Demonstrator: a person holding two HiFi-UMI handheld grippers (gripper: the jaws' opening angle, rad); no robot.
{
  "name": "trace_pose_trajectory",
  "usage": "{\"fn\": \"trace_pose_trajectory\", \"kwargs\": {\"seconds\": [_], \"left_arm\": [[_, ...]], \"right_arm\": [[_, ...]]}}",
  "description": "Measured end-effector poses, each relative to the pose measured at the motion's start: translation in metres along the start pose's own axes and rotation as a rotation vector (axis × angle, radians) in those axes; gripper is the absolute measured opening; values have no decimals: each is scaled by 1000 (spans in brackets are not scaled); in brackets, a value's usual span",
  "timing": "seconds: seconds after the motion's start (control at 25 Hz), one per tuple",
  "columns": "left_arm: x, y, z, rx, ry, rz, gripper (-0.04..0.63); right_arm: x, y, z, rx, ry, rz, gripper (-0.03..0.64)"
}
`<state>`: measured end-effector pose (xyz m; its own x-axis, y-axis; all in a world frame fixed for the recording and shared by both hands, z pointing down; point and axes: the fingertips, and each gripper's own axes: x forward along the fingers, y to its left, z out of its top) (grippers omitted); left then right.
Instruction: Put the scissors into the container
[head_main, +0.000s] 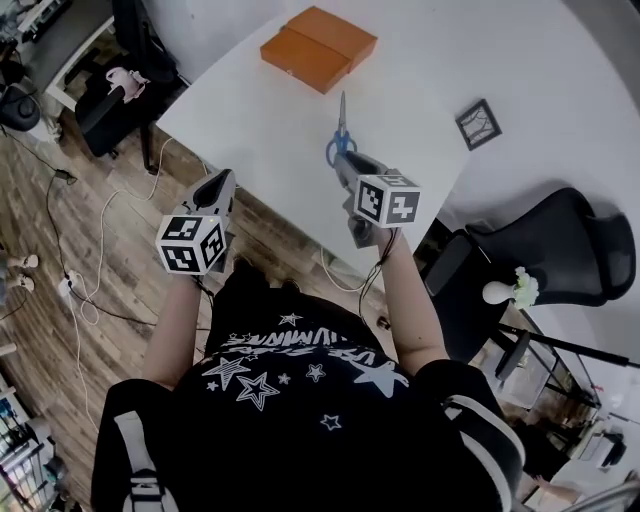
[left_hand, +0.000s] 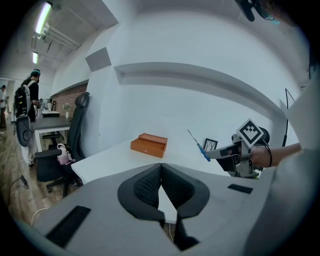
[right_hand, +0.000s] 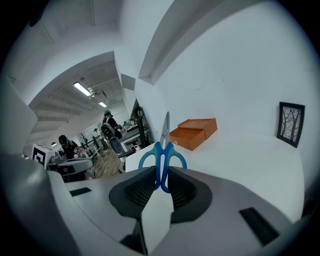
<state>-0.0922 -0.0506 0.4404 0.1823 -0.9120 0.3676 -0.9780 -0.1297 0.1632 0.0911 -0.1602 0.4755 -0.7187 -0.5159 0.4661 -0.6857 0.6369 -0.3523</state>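
Tabletop, white and broad (head_main: 250, 110), stretched away from a person who stood at its near edge, holding a left gripper (left_hand: 161, 186) and a right gripper (right_hand: 161, 184). An orange box (head_main: 318, 45), presumably the container, sat at the far side. I could not tell from where I stood whether it lay open. The scissors (right_hand: 162, 157) hung in the air above the near part of the table, with the blades pointing away toward the box and well short of it. A small framed picture (head_main: 479, 124) lay well off to the right.

Trouble could have come from the thin hold. Only the blue handle loops were pinched, so the scissors might have swivelled or slipped on the way across. The leading tip might also have struck the box wall instead of going in.

The right gripper's jaws were pressed onto those loops, nearly together. The left gripper, off the table's near left edge, had its pads meeting on nothing.
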Motion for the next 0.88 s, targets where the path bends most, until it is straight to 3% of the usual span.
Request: {"fn": "trace_pose_trajectory", "kwargs": {"seconds": [0.48, 0.88], "left_arm": [[100, 58, 41, 16, 11, -100, 18], [214, 125, 101, 40, 58, -221, 18]], "right_arm": [[66, -38, 47, 5, 8, -94, 94], [147, -72, 110, -116, 92, -213, 94]]}}
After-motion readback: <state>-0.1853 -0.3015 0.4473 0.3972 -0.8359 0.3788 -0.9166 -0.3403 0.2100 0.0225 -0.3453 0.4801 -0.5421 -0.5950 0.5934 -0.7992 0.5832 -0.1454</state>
